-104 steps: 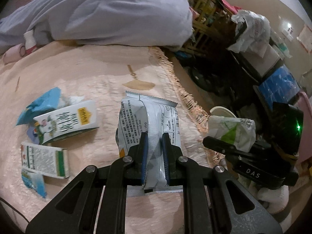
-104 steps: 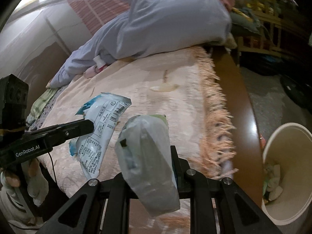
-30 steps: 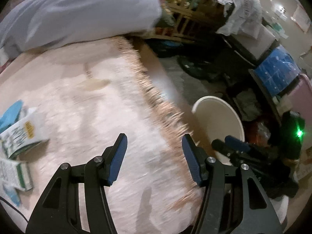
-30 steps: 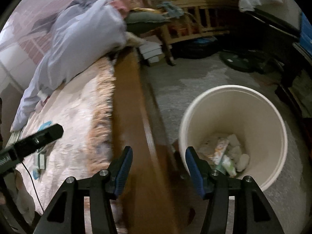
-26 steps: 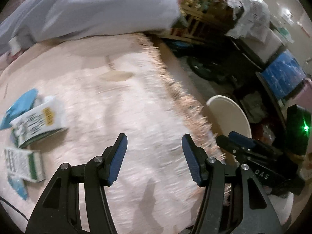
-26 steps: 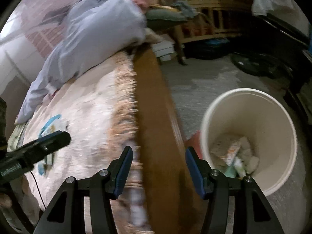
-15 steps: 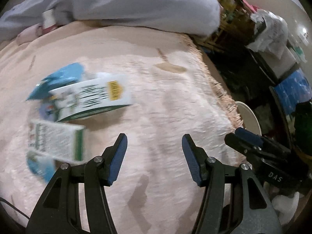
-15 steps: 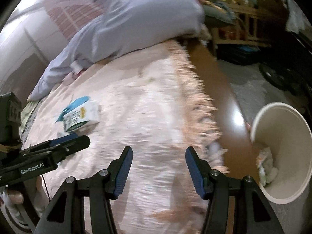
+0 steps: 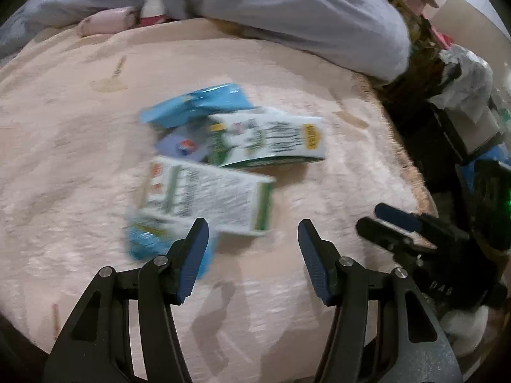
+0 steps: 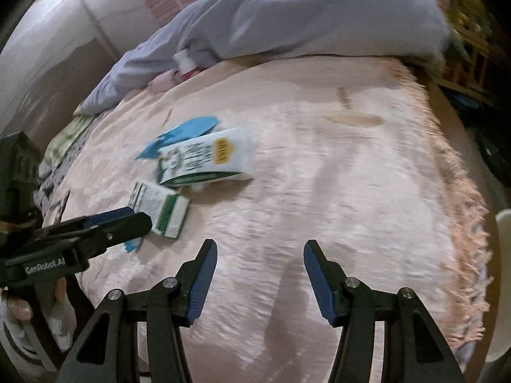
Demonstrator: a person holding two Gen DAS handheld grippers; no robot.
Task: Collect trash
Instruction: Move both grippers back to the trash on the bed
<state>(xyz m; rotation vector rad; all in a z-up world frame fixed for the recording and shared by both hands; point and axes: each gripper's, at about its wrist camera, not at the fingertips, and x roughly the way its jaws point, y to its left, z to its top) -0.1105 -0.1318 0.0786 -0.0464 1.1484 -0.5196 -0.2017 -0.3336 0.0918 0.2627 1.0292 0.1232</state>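
Left wrist view: pink bedspread w/ grey duvet behind. Left gripper jaws wide, empty, over the trash pile: two white-green cartons touching, blue wrappers partly under them; print blurred.

Right wrist view: right gripper jaws wide, empty, above bare spread; cartons lie left of it. White bin rim cut off at right edge.
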